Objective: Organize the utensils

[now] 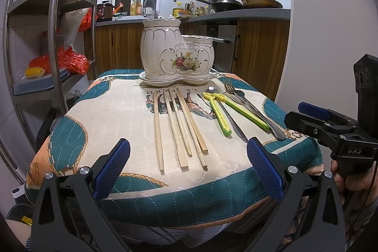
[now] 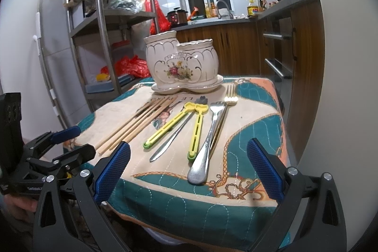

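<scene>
Wooden chopsticks (image 1: 182, 129) lie straight ahead of the left gripper (image 1: 188, 165), between its spread blue pads (image 1: 113, 167) and a little beyond their tips, fanned so that the near ends sit apart and the far ends crowd together. Both pads hang over the near edge of the cushion (image 1: 99, 124), holding nothing. The first step looks like a pick from this bundle. A good approach would lower the fingers over one stick close to its near end, where its neighbours leave room, and close across its width, not along it; thin round wood will likely roll on quilted cloth, so press down gently before closing.

Farther ahead stands the ceramic holder (image 1: 176, 49), with a tall cup on the left and a short cup on the right, both apparently empty. Long sticks probably belong in the tall one, dropped tip first once tilted upright.

Right of the chopsticks lie yellow-green tongs (image 2: 179, 126), with a knife (image 2: 171, 143) running between their two arms. Further right, a silver fork (image 2: 208, 141) lies ahead of the right gripper (image 2: 188, 165), touching a gold fork (image 2: 228, 100) at its side. That gripper is likewise open and empty. Lifting the silver fork by its broad handle could nudge the gold one; take the handle end, clear of the contact.
</scene>
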Demonstrator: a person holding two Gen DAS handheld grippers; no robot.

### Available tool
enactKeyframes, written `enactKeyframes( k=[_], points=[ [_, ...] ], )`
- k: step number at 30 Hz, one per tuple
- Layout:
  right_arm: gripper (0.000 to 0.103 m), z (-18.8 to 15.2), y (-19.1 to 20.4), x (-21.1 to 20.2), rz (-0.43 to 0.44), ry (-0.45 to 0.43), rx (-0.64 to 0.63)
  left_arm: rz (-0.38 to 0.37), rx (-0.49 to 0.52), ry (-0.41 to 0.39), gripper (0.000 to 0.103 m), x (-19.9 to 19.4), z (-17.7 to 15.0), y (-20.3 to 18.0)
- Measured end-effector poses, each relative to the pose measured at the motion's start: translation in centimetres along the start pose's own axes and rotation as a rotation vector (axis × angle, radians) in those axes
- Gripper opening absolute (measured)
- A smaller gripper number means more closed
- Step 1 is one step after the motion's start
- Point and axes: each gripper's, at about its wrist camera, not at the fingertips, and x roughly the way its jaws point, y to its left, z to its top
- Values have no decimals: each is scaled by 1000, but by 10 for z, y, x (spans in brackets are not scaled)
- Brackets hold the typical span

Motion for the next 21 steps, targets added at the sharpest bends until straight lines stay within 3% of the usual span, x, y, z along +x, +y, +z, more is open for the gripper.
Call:
enactKeyframes(
  k=[21],
  points=[
    [98,-1,2,4,-2,5,-4,4,-9,6,97,3,5,11]
  ],
)
